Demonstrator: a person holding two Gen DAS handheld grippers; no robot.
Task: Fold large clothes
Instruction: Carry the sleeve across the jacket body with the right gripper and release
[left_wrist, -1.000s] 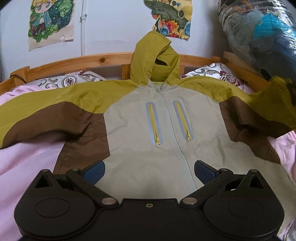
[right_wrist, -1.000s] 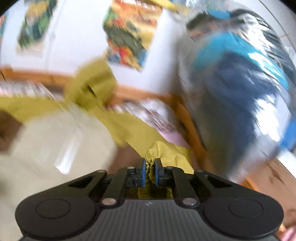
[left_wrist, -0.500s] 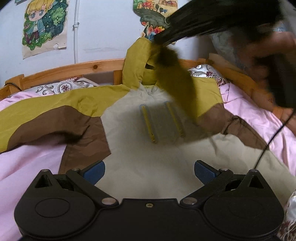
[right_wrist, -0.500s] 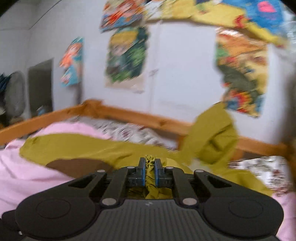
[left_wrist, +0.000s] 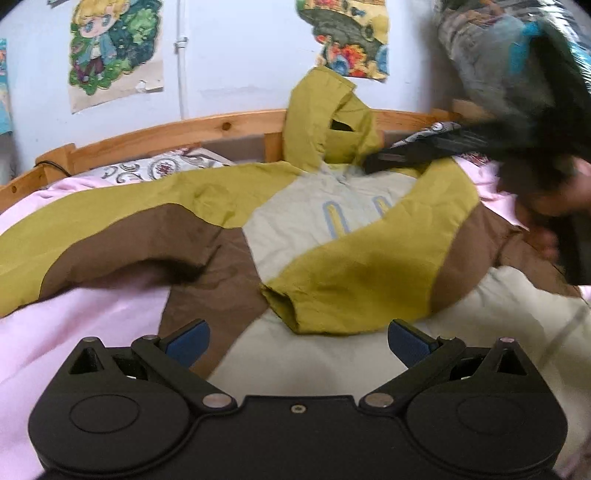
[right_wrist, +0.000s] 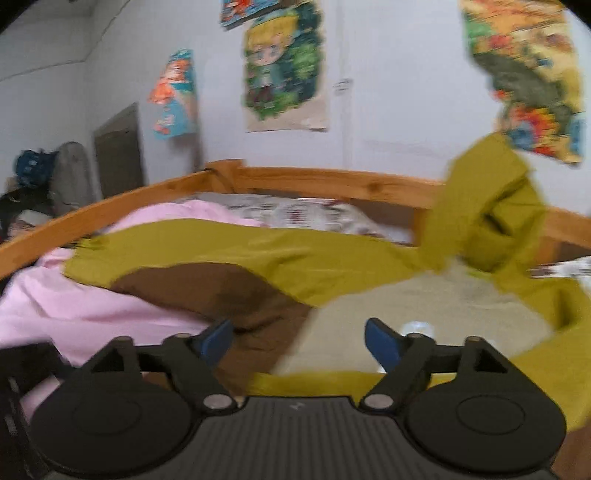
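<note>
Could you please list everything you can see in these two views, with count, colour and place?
jacket: one, olive, brown and pale grey, spread front-up on the bed, one sleeve folded across the chest, the other stretched out flat.
hood: one, olive, propped against the headboard.
sheet: one, pink, under the jacket.
pillows: two patterned white, by the headboard.
headboard: one, wooden, at the wall.
posters: several, colourful, on the white wall.
plastic-wrapped bundle: one, blue and grey, upper right of the left wrist view.
left gripper: black, blue fingers open over the hem.
right gripper: black, blue fingers open, empty.
</note>
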